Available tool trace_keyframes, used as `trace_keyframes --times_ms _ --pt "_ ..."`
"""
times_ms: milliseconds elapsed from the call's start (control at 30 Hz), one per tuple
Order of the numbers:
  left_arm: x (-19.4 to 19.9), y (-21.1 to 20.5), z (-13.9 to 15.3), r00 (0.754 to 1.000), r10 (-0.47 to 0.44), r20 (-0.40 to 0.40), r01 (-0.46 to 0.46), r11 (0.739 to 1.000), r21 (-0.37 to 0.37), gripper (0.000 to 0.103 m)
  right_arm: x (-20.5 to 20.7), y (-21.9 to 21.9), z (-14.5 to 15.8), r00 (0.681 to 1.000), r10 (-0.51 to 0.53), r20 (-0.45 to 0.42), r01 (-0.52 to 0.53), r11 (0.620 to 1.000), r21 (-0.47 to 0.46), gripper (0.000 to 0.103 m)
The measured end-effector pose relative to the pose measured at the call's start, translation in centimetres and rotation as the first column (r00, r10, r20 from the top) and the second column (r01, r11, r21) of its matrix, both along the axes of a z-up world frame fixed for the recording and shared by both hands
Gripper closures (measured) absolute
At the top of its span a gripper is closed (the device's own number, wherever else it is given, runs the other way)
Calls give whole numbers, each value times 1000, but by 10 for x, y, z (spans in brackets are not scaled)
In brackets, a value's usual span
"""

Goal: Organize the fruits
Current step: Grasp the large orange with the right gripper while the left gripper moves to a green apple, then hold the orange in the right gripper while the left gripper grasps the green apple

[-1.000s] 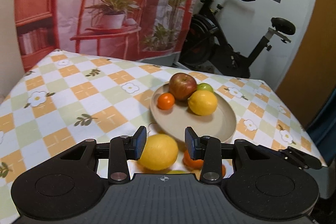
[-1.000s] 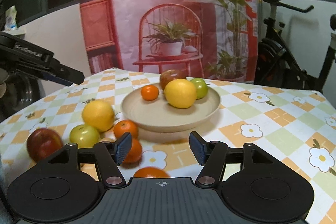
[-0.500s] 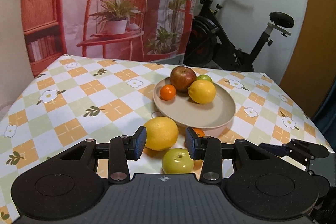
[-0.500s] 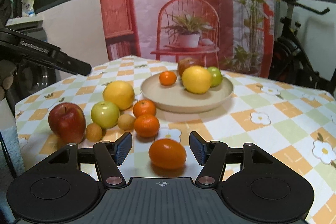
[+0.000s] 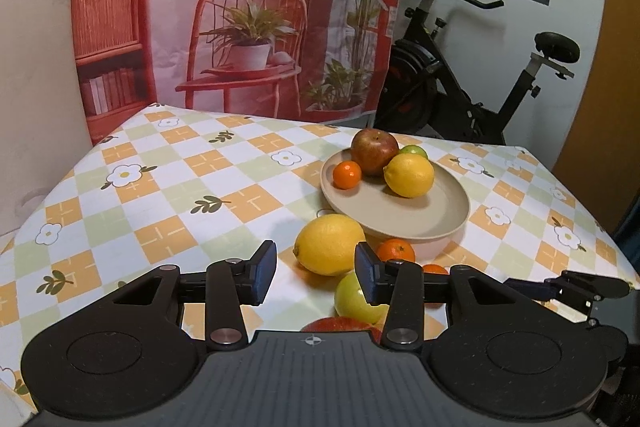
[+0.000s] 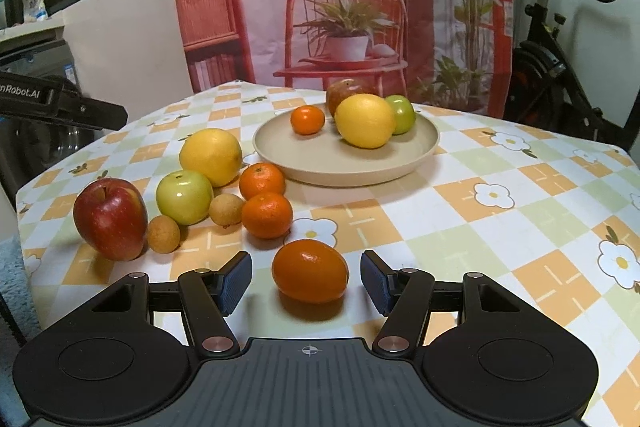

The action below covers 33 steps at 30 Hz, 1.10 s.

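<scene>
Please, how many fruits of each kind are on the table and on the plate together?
Red apples: 2
Green apples: 2
Lemons: 2
Oranges or mandarins: 4
Small brown fruits: 2
Total: 12

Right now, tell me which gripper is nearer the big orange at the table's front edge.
Right. The right gripper brackets the orange, open; the left gripper is over by the lemon.
</scene>
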State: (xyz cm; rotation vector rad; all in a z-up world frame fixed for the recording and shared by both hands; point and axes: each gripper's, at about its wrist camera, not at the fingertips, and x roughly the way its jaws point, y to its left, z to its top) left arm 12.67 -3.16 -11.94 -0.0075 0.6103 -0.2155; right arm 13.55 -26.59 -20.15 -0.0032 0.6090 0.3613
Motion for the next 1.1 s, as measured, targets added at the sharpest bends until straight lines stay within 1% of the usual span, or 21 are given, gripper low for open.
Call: trace_keyframes --times_ms 400,533,600,667,700,933,1100 --pt "2 2 -5 1000 4 -21 -4 1000 4 57 4 2 -2 1000 4 -24 -4 1000 -11 52" --pt "2 2 -7 1000 4 -27 -3 1000 9 57 6 4 -3 999 1 -36 -2 1000 -30 59" --pt "2 0 -7 1000 2 -22 -1 1000 24 56 5 5 -4 999 -1 -32 -1 999 -36 61" --pt "1 -1 -7 1000 -5 -20 5 1000 29 52 5 4 -3 1000 -3 -30 2 999 -33 63" --pt "0 -1 -7 1000 -6 -20 7 1000 29 47 5 3 -3 1000 -4 -28 4 1000 -30 63" --pt "0 -2 -9 999 -13 -31 14 1000 26 47 4 2 -3 1000 2 -22 -3 1000 -25 63" --pt "2 -3 -11 999 -21 -46 22 999 26 47 3 -2 -2 1000 0 -15 0 1000 -4 64"
